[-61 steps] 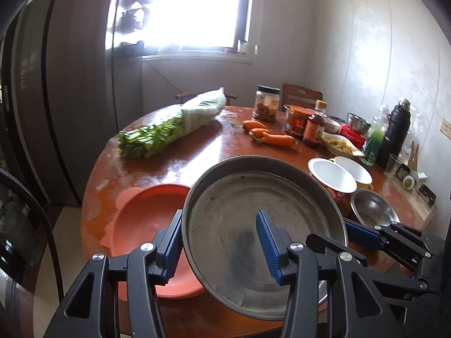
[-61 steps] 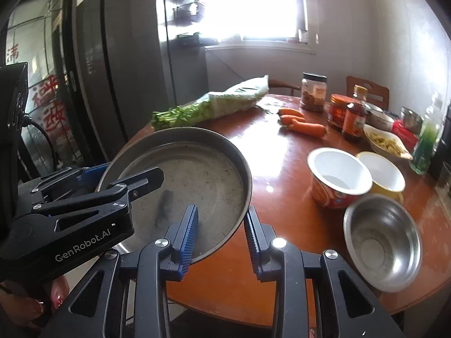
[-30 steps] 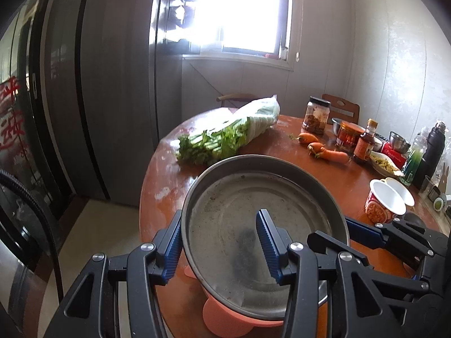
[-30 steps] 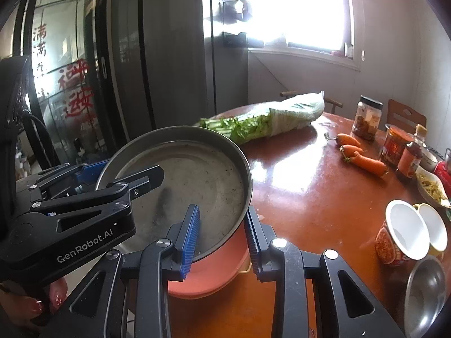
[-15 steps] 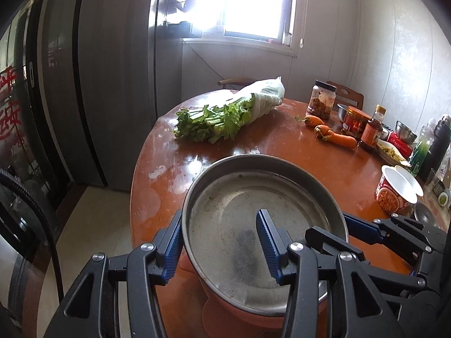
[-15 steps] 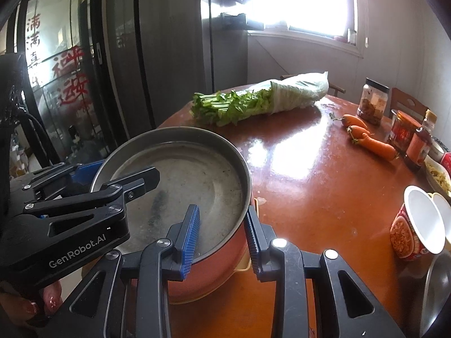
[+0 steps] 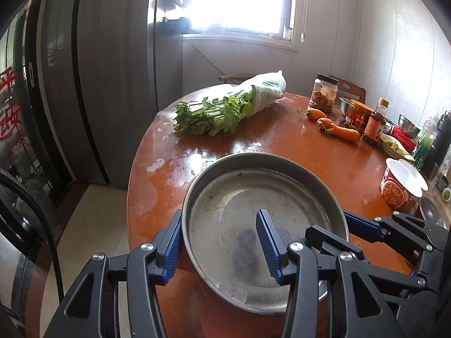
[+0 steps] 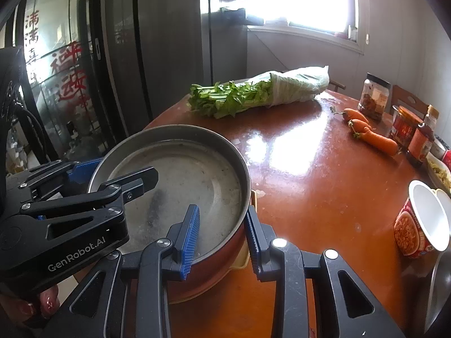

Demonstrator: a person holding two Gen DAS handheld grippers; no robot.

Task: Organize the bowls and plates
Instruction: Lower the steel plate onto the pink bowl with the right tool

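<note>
- The left gripper (image 7: 220, 242) pinches the near-left rim of a round metal pan (image 7: 253, 211): one blue pad sits outside the wall, the other inside on the pan floor.
- The right gripper (image 8: 221, 236) pinches the same pan (image 8: 180, 174) at its near-right rim, likewise with one pad inside and one outside.
- Both tools point forward and downward over the table edge, side by side; each shows in the other's view.
- The pan sits in or just over an orange-red bowl (image 8: 222, 256) at the near edge of the wooden table (image 8: 310, 174); whether it rests fully there I cannot tell, since the pan hides the bowl's inside.
- A pale tab juts from under the bowl's rim; what it belongs to is unclear.
- Only fingertips with painted nails (image 8: 46, 302) show below the left tool; the rest of the hand is cut off.
- Farther off lie bagged celery (image 7: 225, 107) and carrots (image 7: 335, 128); a red instant-noodle cup (image 8: 420, 225) stands at right, with a steel bowl (image 8: 439, 287) clipped by the frame.
</note>
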